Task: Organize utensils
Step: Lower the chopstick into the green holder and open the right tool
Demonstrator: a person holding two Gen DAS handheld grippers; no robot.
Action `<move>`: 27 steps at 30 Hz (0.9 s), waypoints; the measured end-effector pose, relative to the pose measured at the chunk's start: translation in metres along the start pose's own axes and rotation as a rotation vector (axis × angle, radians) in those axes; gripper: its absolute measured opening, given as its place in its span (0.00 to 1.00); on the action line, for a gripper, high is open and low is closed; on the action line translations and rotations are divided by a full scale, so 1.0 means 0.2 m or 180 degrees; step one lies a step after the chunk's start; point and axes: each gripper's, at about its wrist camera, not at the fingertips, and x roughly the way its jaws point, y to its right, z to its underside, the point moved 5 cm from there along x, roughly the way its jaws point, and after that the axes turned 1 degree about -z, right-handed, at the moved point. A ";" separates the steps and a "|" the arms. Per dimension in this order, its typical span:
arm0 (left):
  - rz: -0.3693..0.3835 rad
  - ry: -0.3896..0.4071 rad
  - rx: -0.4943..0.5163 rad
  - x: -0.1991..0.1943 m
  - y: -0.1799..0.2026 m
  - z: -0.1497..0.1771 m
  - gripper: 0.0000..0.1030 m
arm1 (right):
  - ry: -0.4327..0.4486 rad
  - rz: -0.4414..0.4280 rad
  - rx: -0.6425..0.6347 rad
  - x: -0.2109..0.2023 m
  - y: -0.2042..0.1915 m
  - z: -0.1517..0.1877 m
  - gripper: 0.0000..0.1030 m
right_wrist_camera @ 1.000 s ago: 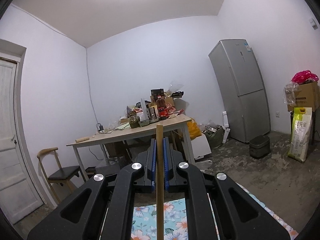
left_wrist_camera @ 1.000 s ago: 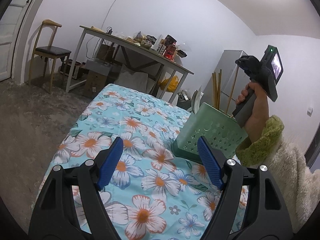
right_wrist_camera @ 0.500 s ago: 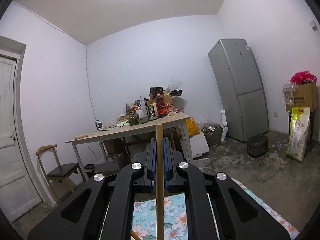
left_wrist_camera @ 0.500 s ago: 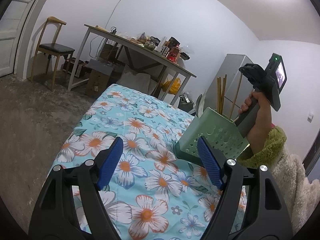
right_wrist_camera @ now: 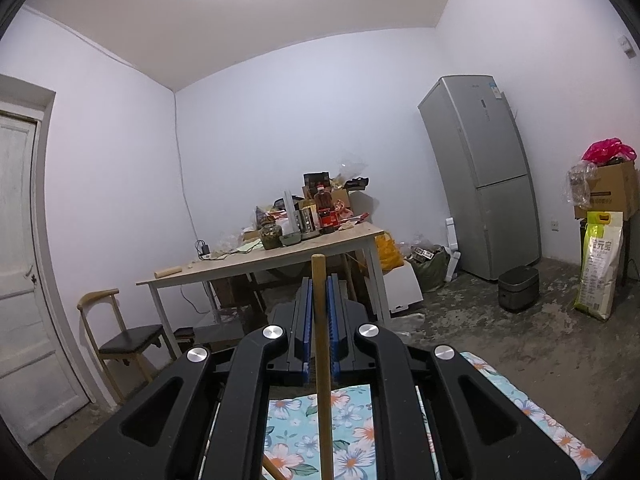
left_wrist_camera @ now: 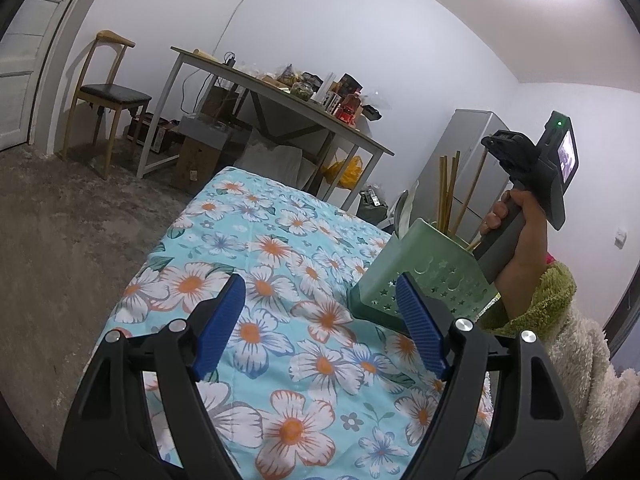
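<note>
1. Left gripper (left_wrist_camera: 320,336) hangs over the floral table (left_wrist_camera: 256,240); its jaws stand wide with nothing between them.
2. Right gripper (right_wrist_camera: 319,300) has its jaws closed on an upright chopstick (right_wrist_camera: 322,344).
3. The green holder (left_wrist_camera: 424,276) sits on the table's right side with chopsticks (left_wrist_camera: 448,196) standing in it; the chopstick hangs above it.

Left claw (left_wrist_camera: 320,324) agape, right claw (right_wrist_camera: 319,320) seemingly clamped.
</note>
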 end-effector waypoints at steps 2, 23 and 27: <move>-0.0003 -0.0004 0.0000 0.00 0.00 0.00 0.72 | 0.0008 -0.0022 0.0019 -0.01 0.00 0.00 0.08; -0.0007 -0.0013 0.0043 -0.01 0.03 0.00 0.73 | 0.0087 -0.0252 0.0258 -0.20 0.06 -0.08 0.19; -0.0006 -0.0016 0.0087 -0.04 0.06 -0.01 0.75 | 0.0095 -0.0350 0.0261 -0.29 0.07 -0.13 0.30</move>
